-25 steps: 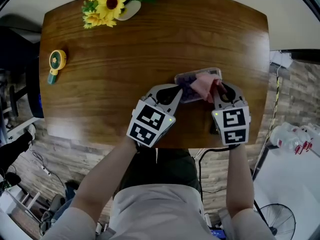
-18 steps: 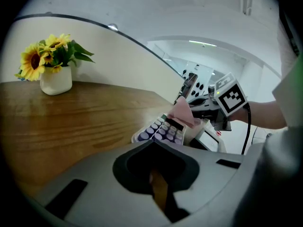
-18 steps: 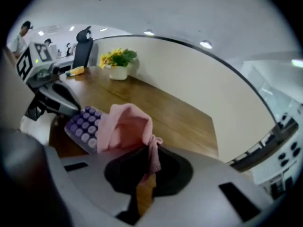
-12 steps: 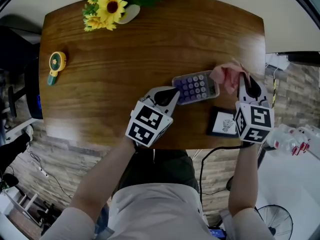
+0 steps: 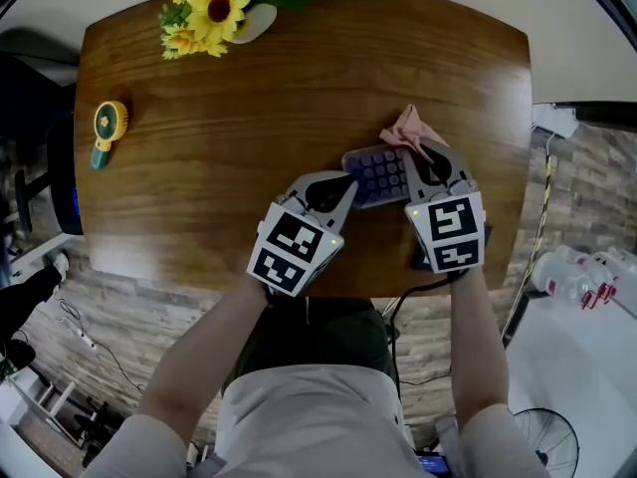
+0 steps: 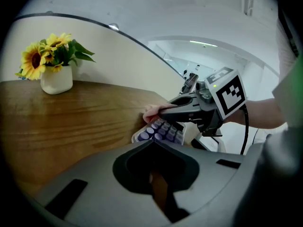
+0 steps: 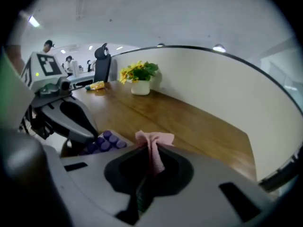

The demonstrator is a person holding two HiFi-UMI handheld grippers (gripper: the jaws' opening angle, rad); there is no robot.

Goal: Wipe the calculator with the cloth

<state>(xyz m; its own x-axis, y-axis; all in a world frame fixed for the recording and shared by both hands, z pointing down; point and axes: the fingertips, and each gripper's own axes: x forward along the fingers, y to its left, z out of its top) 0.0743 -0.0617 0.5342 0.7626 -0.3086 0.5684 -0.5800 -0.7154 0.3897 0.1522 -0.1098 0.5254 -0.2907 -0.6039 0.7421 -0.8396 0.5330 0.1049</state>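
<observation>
A calculator with purple keys lies on the wooden table, near its front edge. My left gripper is shut on the calculator's left end, and the keys show just past its tips. My right gripper is shut on a pink cloth and sits over the calculator's right end. The cloth stands up from between the right jaws, with the calculator just to the left of them. The left gripper view shows the cloth at the calculator's far end, under the right gripper's fingers.
A white vase of sunflowers stands at the table's far left corner. A small yellow hand fan lies by the left edge. A dark pad is mostly hidden under my right gripper at the front edge.
The right gripper swung the cloth off the calculator to the right, uncovering the dark pad, then came back over the calculator's right end. The left gripper stayed put.
</observation>
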